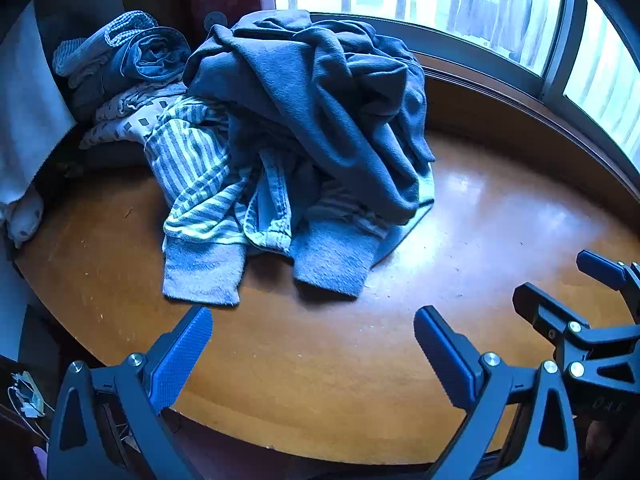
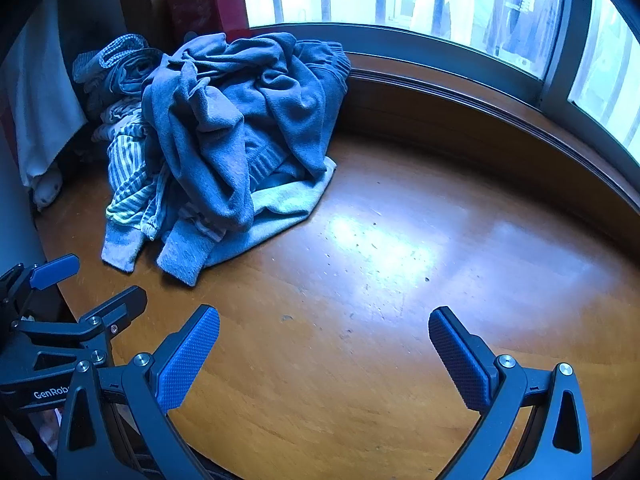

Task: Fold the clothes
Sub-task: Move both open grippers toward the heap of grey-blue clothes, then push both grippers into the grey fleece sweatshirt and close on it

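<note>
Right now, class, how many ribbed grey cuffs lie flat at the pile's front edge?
2: left cuff and right cuff, side by side at the front of the pile. Others may be buried.

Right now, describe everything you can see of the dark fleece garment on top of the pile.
The dark fleece garment is blue-grey, of soft napped cloth. It lies crumpled in deep folds, unfolded, draped over the top of the clothes pile. Ribbed knit shows at one edge in the right wrist view. Under it lie a striped garment and a pale cloth. The pile sits on the wooden table by the window. Neither gripper touches it.
</note>
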Demonstrator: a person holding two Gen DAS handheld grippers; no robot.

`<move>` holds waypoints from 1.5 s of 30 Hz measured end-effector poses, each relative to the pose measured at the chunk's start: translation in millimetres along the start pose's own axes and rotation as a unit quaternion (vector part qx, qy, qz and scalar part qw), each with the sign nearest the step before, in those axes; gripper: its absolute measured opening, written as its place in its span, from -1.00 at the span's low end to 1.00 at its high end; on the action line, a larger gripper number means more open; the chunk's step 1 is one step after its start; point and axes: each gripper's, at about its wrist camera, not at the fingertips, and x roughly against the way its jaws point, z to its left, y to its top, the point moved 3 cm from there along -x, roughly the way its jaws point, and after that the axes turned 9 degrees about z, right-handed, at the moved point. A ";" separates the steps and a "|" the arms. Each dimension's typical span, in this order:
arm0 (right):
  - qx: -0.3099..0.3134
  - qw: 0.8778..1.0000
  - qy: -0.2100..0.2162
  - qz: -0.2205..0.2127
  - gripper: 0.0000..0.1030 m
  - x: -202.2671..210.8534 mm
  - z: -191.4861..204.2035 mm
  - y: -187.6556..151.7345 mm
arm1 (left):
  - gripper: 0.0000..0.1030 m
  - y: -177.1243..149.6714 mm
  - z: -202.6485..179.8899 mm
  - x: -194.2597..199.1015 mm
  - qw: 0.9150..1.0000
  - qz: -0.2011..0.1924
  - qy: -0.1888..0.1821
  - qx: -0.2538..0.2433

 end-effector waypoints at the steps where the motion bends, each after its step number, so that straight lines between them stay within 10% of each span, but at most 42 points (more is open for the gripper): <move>1: 0.000 1.000 0.000 0.000 1.00 -0.8 1.5 1.6 | 1.00 1.5 1.4 -0.7 1.000 -0.001 0.000 0.000; 45: 0.041 0.997 0.057 -0.013 1.00 -34.9 36.9 95.9 | 0.99 95.5 32.0 -28.2 0.999 -0.033 -0.003 0.011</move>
